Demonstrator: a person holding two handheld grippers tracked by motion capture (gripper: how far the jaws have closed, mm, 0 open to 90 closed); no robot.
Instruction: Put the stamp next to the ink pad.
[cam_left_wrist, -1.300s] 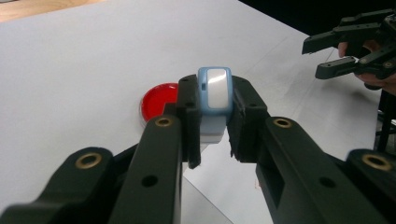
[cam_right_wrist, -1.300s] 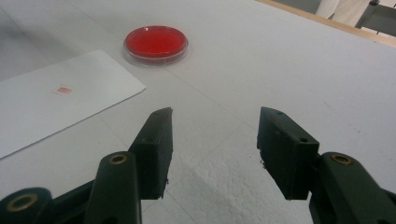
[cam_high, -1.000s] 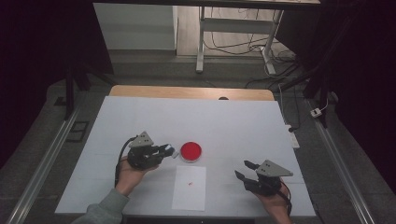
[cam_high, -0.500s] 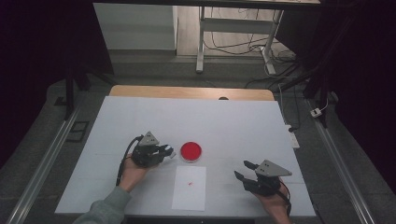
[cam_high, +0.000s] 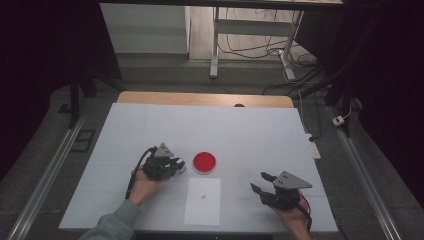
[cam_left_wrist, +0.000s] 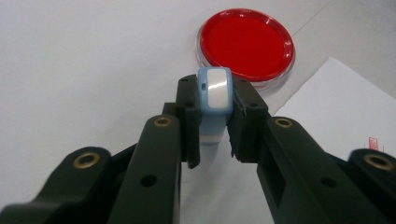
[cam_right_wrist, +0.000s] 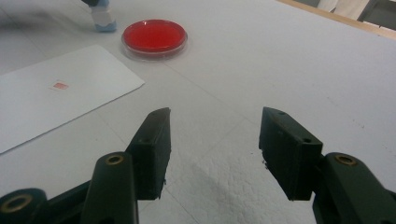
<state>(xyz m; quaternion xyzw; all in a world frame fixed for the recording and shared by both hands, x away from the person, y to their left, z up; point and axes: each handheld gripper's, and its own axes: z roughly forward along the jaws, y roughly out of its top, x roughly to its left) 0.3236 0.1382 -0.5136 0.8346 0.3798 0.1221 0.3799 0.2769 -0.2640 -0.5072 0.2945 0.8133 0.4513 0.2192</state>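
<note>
My left gripper (cam_high: 177, 165) is shut on a small blue and white stamp (cam_left_wrist: 215, 88), held upright between the jaws. It sits just left of a round red ink dish (cam_high: 204, 162), also seen straight ahead of the left gripper as a dish (cam_left_wrist: 246, 42). In the right gripper view the stamp (cam_right_wrist: 103, 18) has its lower end at or just above the table beside the dish (cam_right_wrist: 154, 36). A white paper sheet (cam_high: 202, 200) bearing a small red mark (cam_high: 203, 196) lies in front of the dish. My right gripper (cam_high: 258, 181) rests open at the right, nothing between its jaws (cam_right_wrist: 215, 114).
The white table (cam_high: 240, 135) has a wooden strip along its far edge. A white power strip (cam_high: 311, 143) lies at the right edge. Metal rails run along both sides of the table.
The left gripper with the stamp has sunk a little toward the table beside the red dish. The right gripper has kept still.
</note>
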